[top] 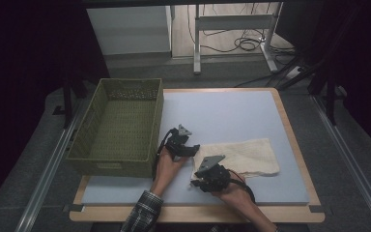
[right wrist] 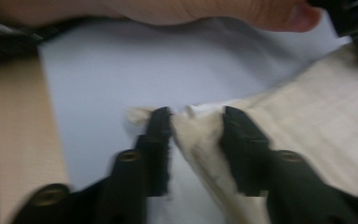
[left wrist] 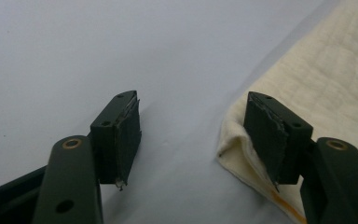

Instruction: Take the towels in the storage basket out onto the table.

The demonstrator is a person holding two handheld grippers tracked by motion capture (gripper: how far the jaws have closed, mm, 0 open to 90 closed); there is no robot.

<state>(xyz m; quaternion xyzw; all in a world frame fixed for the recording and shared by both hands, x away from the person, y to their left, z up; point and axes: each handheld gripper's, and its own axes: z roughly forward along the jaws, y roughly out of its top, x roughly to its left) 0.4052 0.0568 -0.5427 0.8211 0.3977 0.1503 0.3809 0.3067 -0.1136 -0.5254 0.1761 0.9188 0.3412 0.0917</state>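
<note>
A soft, light cream cloth (top: 244, 155) (likely limp) lies flat; the right gripper (right wrist: 193, 122) straddles its near-left corner, the left gripper (left wrist: 193, 135) spread beside an edge.

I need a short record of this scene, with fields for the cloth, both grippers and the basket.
cloth: cream towel, lying flat on the table mat
left hand-held gripper: open, at the towel's left corner
right hand-held gripper: open, jaws around the towel's near corner
basket: green woven basket, at the table's left side
</note>
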